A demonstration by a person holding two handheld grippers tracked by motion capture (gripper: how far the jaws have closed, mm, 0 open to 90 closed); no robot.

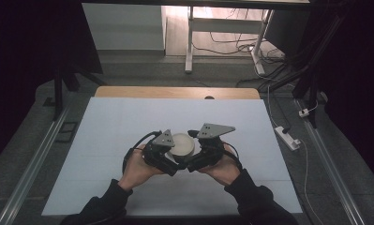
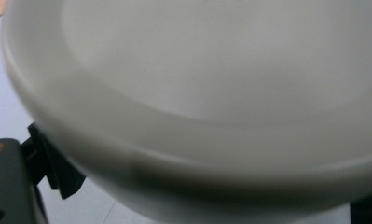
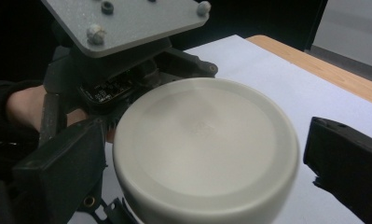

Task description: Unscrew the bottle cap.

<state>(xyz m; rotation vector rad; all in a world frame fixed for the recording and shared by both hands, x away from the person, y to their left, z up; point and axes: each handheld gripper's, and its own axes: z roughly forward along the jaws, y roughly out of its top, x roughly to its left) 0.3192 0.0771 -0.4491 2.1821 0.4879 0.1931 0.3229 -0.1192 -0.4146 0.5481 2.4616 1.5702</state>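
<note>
No brand, label or writing can be read on anything here. There is one round white container (image 1: 182, 146) with a smooth lid, two tongs and two hands.

In the high view the container sits in the middle of the surface (image 1: 109, 140), which is covered with a pale sheet, and the two tongs meet around it. The left tongs (image 1: 168, 154) come from the left side and the right tongs (image 1: 196, 152) from the right side, each with a grey three-cornered plate on top. The left hand (image 1: 138, 168) and the right hand (image 1: 224, 168) hold them from below, with the dark sleeves coming in from the bottom edge and the wrists bent towards each other.

In the right gripper view the container (image 3: 204, 149) lies between the two black jaws; the jaws stand apart, one at each side, and the right jaw has a clear gap to the container wall, so these tongs are released. Behind the container the left tongs (image 3: 123, 79) are seen very near its far rim.

In the left gripper view the container (image 2: 211, 93) is very close and blurred; whether these tongs are clenched or released I cannot tell.
</note>
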